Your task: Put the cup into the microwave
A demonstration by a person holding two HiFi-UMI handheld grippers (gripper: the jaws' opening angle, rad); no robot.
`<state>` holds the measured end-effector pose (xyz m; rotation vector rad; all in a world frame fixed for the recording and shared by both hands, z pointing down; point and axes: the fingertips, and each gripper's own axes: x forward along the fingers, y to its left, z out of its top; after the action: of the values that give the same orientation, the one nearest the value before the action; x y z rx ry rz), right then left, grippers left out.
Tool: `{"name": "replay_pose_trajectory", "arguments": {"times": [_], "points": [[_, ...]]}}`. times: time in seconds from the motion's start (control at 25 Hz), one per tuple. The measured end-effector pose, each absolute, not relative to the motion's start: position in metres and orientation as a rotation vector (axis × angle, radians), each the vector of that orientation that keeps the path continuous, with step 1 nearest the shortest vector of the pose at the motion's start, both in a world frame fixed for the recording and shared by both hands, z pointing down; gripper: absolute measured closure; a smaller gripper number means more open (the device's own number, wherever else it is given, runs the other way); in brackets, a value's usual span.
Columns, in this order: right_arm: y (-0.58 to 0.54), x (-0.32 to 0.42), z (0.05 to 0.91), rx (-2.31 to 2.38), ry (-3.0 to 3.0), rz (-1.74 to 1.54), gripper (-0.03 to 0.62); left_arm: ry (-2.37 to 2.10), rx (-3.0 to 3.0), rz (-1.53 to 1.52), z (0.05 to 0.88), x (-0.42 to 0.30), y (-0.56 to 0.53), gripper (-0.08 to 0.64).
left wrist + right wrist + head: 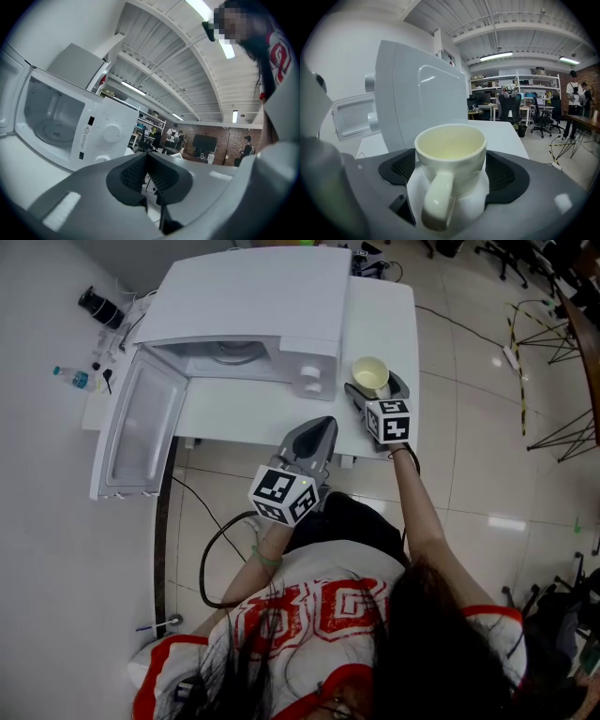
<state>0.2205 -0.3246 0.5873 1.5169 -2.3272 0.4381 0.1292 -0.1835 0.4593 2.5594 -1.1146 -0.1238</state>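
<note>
I had one microwave (pixel 253 296) on the white table (pixel 394 320), and I placed everything by it. Its single door (pixel 141 427) stood swung wide open at its left side, so the cavity and the turntable (pixel 228 352) showed. Two knobs (pixel 112 132) sat one above the other on its panel.

There was one cup (pixel 370 374), cream and empty, upright on the table just right of the microwave's panel, so it was outside the oven. Its handle pointed back toward my right gripper (pixel 377 393). That gripper's jaws were spread wide, one on each side of the cup, with a sliver of black pad (pixel 396 169) showing on both sides (I saw no pad pressing the wall).

My left gripper (pixel 146 161) hung in front of the microwave, off the table edge, its jaws pressed together on nothing.

One small bottle (pixel 73 378) lay left of the microwave, beyond the door.
</note>
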Motion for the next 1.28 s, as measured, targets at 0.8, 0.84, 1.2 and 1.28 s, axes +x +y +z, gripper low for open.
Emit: {"name": "replay_pose_trajectory", "arguments": {"times": [0.8,0.84,1.2,1.28], "points": [[-0.337,0.22,0.6,1.527,-2.261,0.436,0.147,-1.155,2.529,-0.127,0.464,0.121,-0.189,0.56],[-0.337,0.22,0.6,1.528,-2.263,0.432,0.147,-1.158,2.528,-0.126,0.464,0.121,-0.189,0.56],[-0.32,0.219,0.593,1.508,-2.315,0.456,0.15,-1.181,2.515,-0.117,0.461,0.117,-0.187,0.56],[-0.314,0.22,0.587,1.503,-2.324,0.454,0.15,-1.184,2.511,-0.113,0.461,0.117,-0.185,0.56]]}}
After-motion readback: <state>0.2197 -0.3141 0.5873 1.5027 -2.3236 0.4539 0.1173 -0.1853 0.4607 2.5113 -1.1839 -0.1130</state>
